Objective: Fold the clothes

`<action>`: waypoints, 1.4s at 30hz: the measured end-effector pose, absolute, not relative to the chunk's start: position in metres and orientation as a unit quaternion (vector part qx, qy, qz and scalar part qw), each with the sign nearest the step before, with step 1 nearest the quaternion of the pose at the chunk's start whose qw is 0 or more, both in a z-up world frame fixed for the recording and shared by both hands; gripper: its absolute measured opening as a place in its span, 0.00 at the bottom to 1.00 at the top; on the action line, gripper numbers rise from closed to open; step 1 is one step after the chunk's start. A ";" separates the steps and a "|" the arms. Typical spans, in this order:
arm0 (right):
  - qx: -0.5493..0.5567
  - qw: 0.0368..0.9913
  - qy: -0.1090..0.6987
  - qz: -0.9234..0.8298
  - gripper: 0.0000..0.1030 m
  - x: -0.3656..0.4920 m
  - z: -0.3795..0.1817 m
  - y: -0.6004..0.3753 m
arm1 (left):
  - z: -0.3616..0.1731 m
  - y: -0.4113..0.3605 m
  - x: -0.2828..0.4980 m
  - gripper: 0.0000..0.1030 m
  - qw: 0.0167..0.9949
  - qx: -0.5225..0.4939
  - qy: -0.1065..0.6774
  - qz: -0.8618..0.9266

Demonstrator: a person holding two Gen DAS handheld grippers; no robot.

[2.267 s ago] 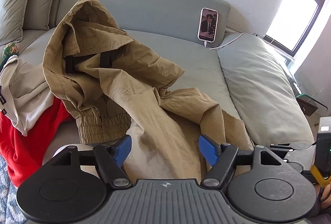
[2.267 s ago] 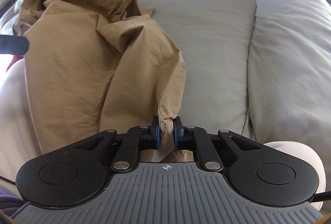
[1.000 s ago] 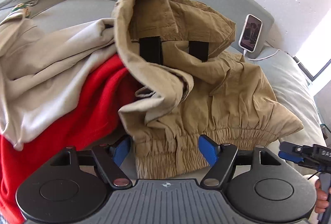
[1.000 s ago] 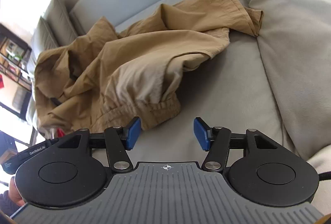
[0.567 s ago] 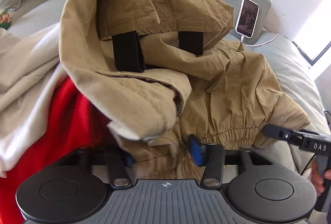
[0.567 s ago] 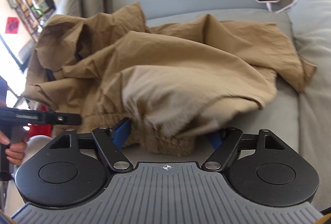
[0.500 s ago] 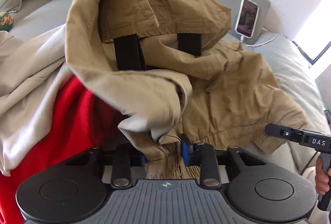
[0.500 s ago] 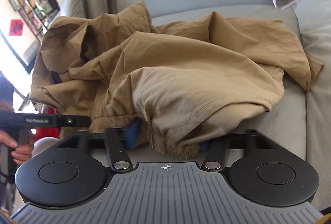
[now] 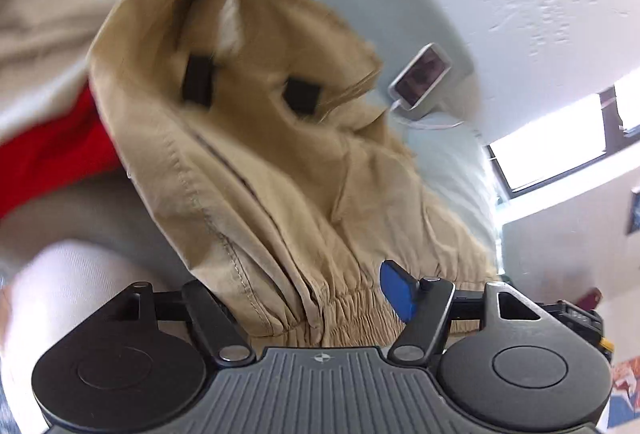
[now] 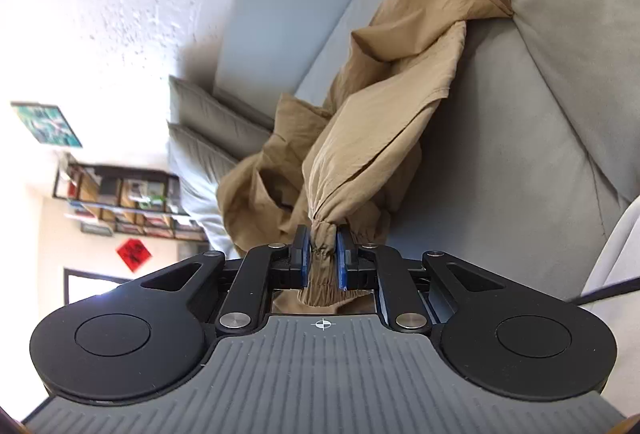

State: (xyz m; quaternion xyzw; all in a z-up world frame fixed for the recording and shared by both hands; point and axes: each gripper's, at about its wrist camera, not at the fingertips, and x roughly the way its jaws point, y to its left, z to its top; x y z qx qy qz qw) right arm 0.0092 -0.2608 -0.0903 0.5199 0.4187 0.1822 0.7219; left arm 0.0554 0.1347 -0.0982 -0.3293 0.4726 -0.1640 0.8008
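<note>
Clearly, the elastic hem of the tan cotton hooded jacket (image 10: 384, 137) is pinched between the blue pads of the right gripper (image 10: 323, 258), whose jaws are closing on that bunched band. The left gripper (image 9: 312, 294) is opening, hem cloth lying loose between its jaws. Presumably the hem is being held so the jacket can be spread on the grey sofa (image 10: 500, 137).

Right gripper (image 10: 323, 258): we see its jaws closing, pads pressed on the elastic cuff (image 10: 322, 254)
Tan jacket (image 10: 384, 121): we see it trailing far across the grey sofa (image 10: 500, 161); cushions (image 10: 200, 137) left
</note>
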 end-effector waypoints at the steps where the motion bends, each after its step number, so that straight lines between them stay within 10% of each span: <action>1: 0.519 0.722 0.423 0.174 0.13 0.011 -0.094 -0.258 | -0.100 0.129 0.056 0.61 0.806 -0.320 0.472 -0.159; 7: 0.441 0.763 0.455 0.129 0.25 0.024 -0.106 -0.245 | -0.101 0.110 0.060 0.62 0.819 -0.273 0.485 -0.141; 9: 0.425 0.772 0.457 0.120 0.51 0.025 -0.108 -0.245 | -0.105 0.107 0.064 0.62 0.820 -0.267 0.487 -0.138; 12: 0.437 0.769 0.446 0.136 0.62 0.028 -0.121 -0.255 | -0.115 0.100 0.070 0.62 0.817 -0.269 0.490 -0.142; 21: 0.335 0.821 0.433 0.163 0.63 0.051 -0.158 -0.245 | -0.131 0.093 0.078 0.60 0.823 -0.275 0.471 -0.160; 24: 0.323 0.817 0.432 0.202 0.63 0.053 -0.160 -0.239 | -0.127 0.083 0.075 0.43 0.828 -0.229 0.483 -0.171; 25: 0.313 0.818 0.435 0.210 0.60 0.052 -0.158 -0.236 | -0.125 0.081 0.074 0.30 0.828 -0.211 0.490 -0.173; 27: 0.298 0.822 0.442 0.199 0.21 0.047 -0.154 -0.234 | -0.123 0.082 0.070 0.22 0.819 -0.203 0.510 -0.170; 42: 0.467 0.797 0.315 0.218 0.11 0.001 0.010 -0.245 | 0.114 0.127 0.003 0.09 0.894 -0.298 0.208 -0.264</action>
